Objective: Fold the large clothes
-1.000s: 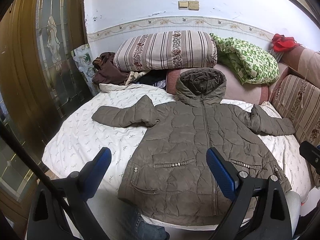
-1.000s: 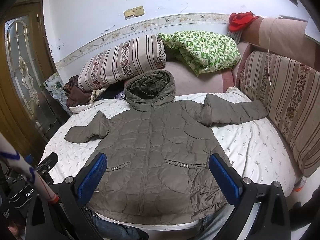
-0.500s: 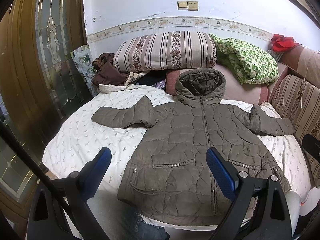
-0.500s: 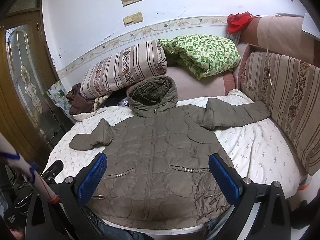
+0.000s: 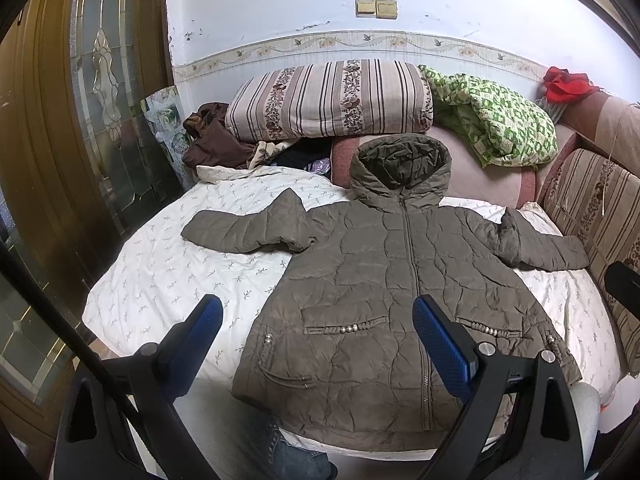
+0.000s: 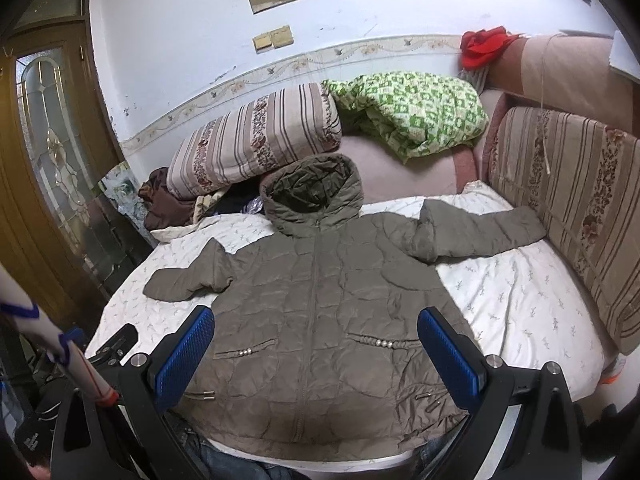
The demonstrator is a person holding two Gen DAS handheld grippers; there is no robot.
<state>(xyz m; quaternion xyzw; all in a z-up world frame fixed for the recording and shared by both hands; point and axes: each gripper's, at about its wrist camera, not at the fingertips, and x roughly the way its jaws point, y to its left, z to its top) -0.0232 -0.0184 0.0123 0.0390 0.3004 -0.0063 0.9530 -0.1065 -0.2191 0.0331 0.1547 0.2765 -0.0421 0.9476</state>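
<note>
On the bed (image 5: 168, 264), covered by a white printed sheet, we find the olive quilted jacket (image 5: 372, 280) laid flat, front side up, zip closed; the hood (image 5: 400, 168) rests against the cushions at the far side, and the hem hangs slightly over the near edge. Both sleeves lie spread outward: the left sleeve (image 5: 244, 228) rests on the sheet, and the right sleeve (image 6: 484, 232) reaches toward the striped sofa back (image 6: 568, 184). We judge the task to be at its start; the garment is spread and ready, and no fold is visible on body, sleeves or hood. The left gripper (image 5: 316, 344) hovers above the near hem with its jaws released and wide apart, grasping nothing; the right gripper (image 6: 316, 352) is likewise released and empty, held over the lower front of the jacket. All folding steps remain: sleeves inward, hood down, body doubled.
</note>
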